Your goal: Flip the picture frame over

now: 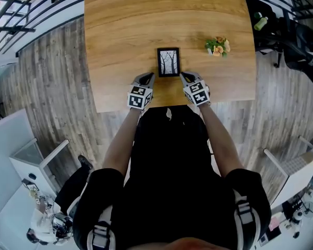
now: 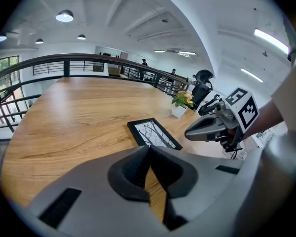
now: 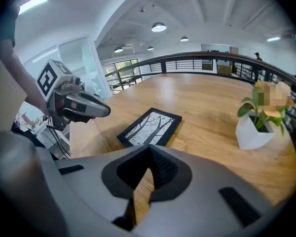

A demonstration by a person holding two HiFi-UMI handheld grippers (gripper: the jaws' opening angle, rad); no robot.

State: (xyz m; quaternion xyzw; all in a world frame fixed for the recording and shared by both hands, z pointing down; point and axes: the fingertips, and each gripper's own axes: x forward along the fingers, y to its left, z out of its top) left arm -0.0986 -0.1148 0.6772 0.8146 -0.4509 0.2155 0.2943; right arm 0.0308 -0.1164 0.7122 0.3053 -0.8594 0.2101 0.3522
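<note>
We are holding the left gripper (image 1: 150, 76) clenched, empty, just left of the black rectangular picture frame (image 1: 168, 62). It is lying flat, tree print up, long axis running away from us, near the front edge of the light wooden counter (image 1: 120, 25). The right gripper (image 1: 183, 75), equally near, is clenched empty too.

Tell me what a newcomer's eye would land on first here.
First the black frame, lying picture-up near the near edge of the table. The left gripper and right gripper sit either side of its near end, both shut and empty. A small plant stands further right.
</note>
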